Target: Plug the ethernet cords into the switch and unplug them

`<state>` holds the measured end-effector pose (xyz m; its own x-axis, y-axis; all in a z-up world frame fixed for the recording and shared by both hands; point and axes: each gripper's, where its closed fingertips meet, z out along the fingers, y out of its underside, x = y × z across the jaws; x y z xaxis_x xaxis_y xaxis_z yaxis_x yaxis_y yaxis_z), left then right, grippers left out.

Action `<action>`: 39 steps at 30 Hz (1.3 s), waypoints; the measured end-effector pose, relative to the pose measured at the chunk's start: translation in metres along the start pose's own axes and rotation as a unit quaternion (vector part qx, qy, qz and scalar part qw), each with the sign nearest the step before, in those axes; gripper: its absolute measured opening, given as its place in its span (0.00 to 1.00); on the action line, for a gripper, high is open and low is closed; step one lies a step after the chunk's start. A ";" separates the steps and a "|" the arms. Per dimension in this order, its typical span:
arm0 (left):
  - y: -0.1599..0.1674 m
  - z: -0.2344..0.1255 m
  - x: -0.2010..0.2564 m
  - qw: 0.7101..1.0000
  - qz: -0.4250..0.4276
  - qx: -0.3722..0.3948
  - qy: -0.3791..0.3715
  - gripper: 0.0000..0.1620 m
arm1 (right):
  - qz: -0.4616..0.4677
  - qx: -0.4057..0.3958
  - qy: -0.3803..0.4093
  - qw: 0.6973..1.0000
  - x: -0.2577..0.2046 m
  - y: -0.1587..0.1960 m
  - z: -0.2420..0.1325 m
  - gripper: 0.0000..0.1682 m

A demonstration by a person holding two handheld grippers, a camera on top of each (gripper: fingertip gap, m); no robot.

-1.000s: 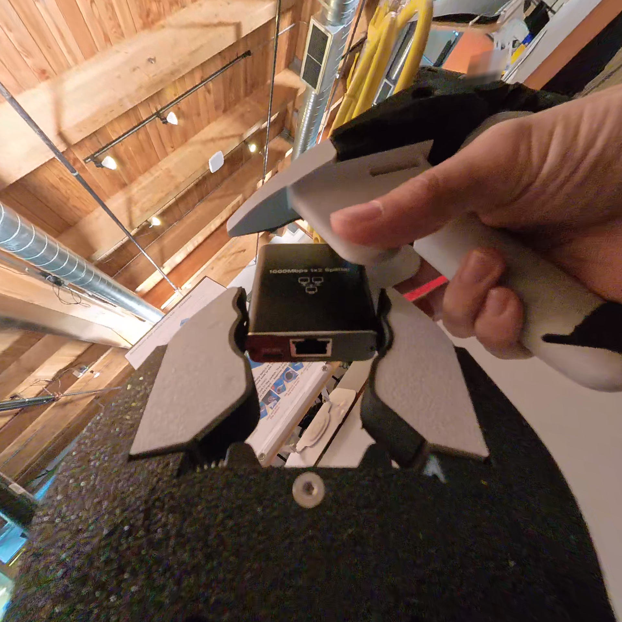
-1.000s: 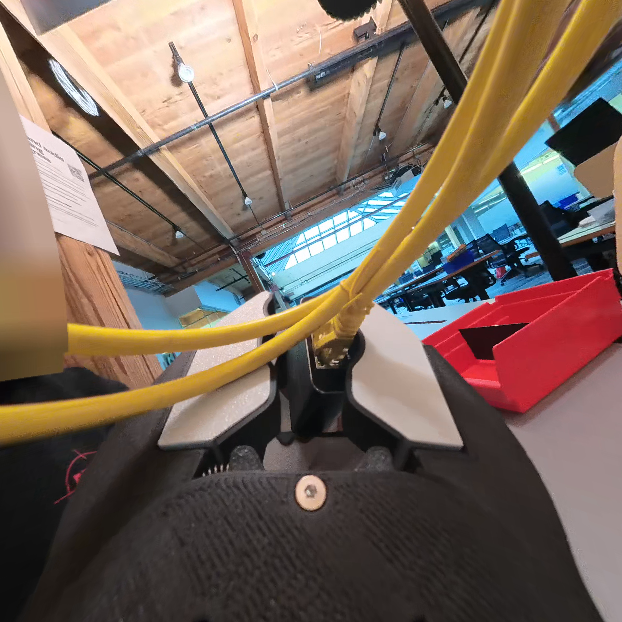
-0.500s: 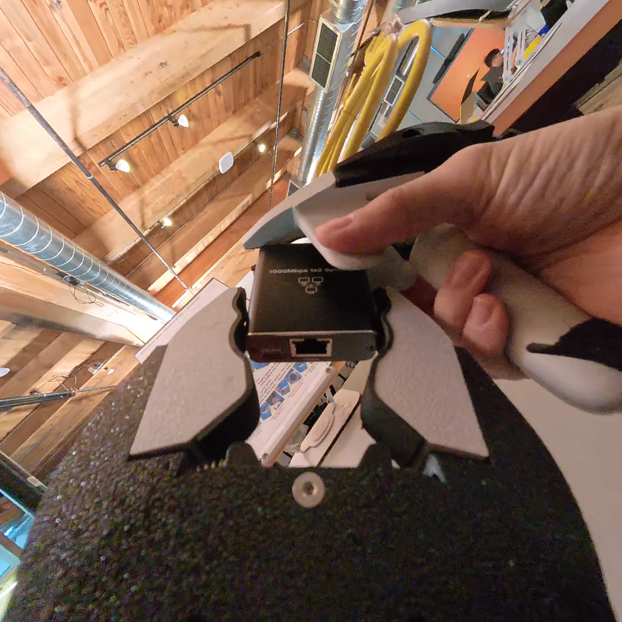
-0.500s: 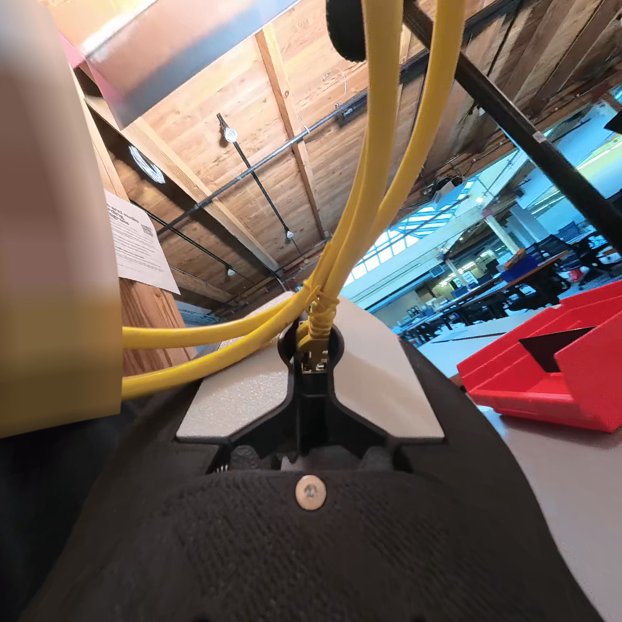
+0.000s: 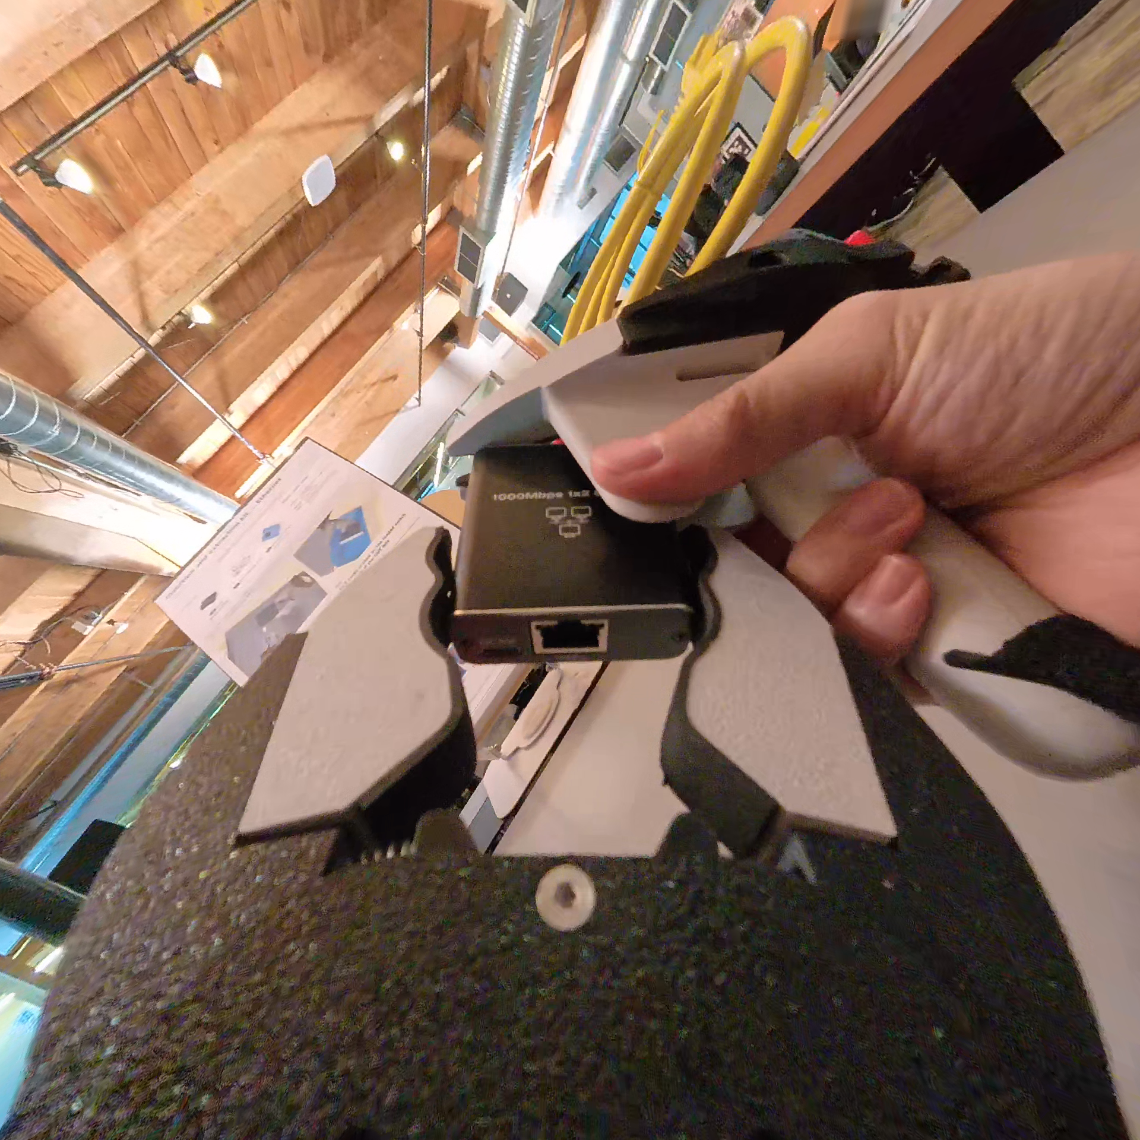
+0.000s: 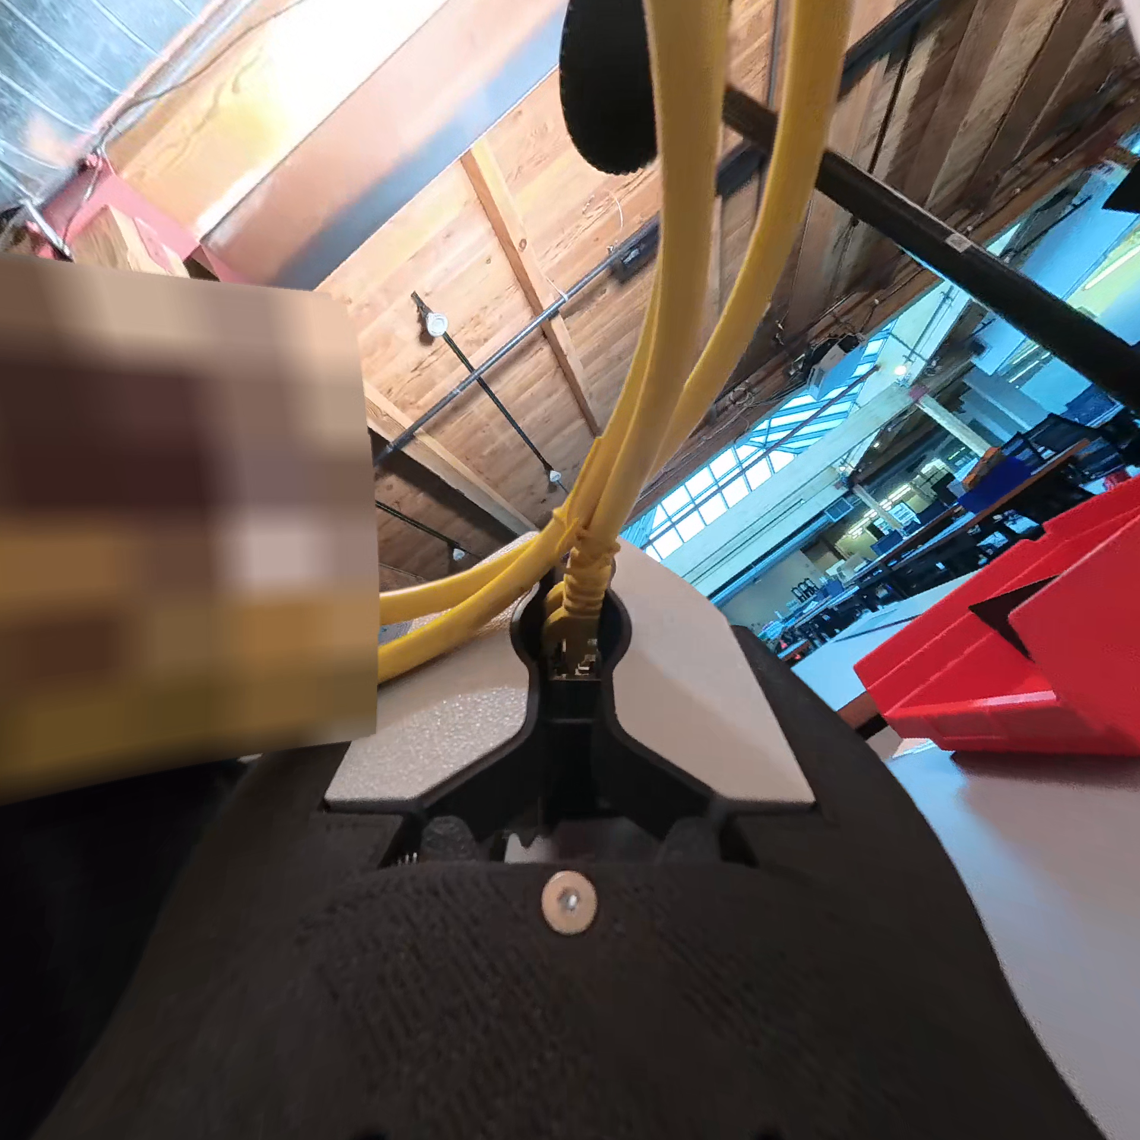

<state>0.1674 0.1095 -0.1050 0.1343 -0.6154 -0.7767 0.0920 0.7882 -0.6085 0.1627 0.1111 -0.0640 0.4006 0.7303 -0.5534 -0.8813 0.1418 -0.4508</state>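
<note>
In the left wrist view my left gripper is shut on the black switch box and holds it by its sides. An empty port faces the camera. The right gripper, held by a hand, sits at the switch's far end and hides it. Yellow ethernet cords loop up behind it. In the right wrist view my right gripper is shut on a yellow ethernet plug, and the cords rise upward. I cannot tell whether the plug is in the switch.
A red bin stands on the grey table at the right. A black strap hangs by the cords at the top. A printed sheet stands behind the left gripper. Wooden ceiling beams and metal ducts fill the background. My left and right fingertips are right by each other.
My right gripper's fingers have drawn closer together on the yellow plug and the cords have swung from leaning right to upright. The switch stays held in my left gripper.
</note>
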 end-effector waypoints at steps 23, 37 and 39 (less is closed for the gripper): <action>0.015 0.006 0.016 0.997 -0.059 -0.047 0.023 0.46 | 0.014 -0.002 0.017 1.000 0.021 0.000 -0.010 0.07; 0.018 0.007 0.018 0.997 -0.033 -0.059 0.026 0.46 | 0.014 -0.001 0.019 1.000 0.023 -0.002 -0.012 0.07; 0.019 0.007 0.019 0.996 -0.058 -0.060 0.039 0.46 | 0.018 0.001 0.024 1.000 0.026 -0.002 -0.013 0.07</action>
<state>0.1789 0.1124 -0.1302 0.0529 -0.7044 -0.7078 -0.0165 0.7081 -0.7059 0.1779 0.1210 -0.0866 0.3799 0.7026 -0.6017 -0.8959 0.1175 -0.4284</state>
